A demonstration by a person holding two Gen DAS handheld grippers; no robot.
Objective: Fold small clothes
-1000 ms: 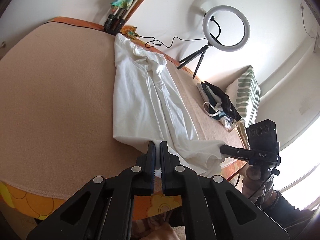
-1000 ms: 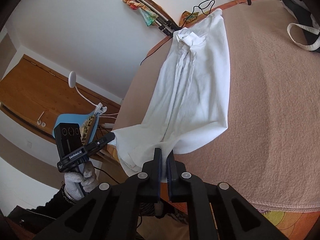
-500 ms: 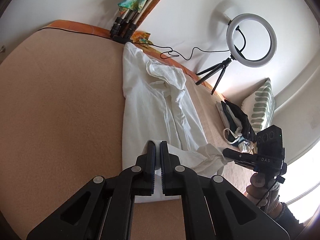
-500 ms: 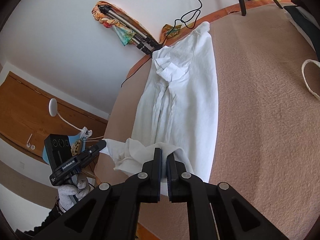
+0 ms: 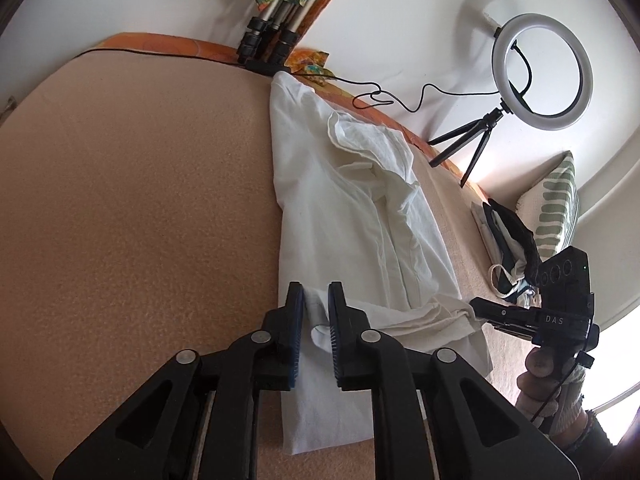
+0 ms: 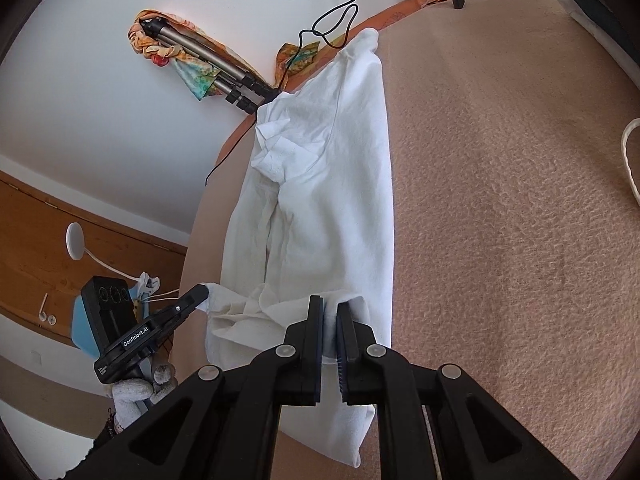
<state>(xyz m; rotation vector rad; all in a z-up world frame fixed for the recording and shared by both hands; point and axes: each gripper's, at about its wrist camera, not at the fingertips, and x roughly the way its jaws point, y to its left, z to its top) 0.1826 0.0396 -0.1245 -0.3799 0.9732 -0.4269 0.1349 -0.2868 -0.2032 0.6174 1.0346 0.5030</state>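
Note:
A white shirt (image 5: 352,216) lies lengthwise on the tan blanket (image 5: 140,200), collar toward the wall; it also shows in the right wrist view (image 6: 320,200). Its hem end is folded back over the body. My left gripper (image 5: 316,300) has its jaws slightly apart around the folded hem corner, the cloth loose between the pads. My right gripper (image 6: 330,312) has a narrow gap with the other hem corner between its pads. Each gripper shows in the other's view: the right one (image 5: 480,306) and the left one (image 6: 200,292).
A ring light on a tripod (image 5: 540,72) stands at the back right. Folded tripod legs with a colourful cloth (image 5: 276,28) lean on the wall. A black bag (image 5: 508,236) and a striped pillow (image 5: 556,200) lie on the right. A black cable (image 5: 384,96) runs by the collar.
Both grippers carried the hem from the near bed edge forward over the shirt, folding it. Their jaws, shut on the hem before, now stand slightly apart.

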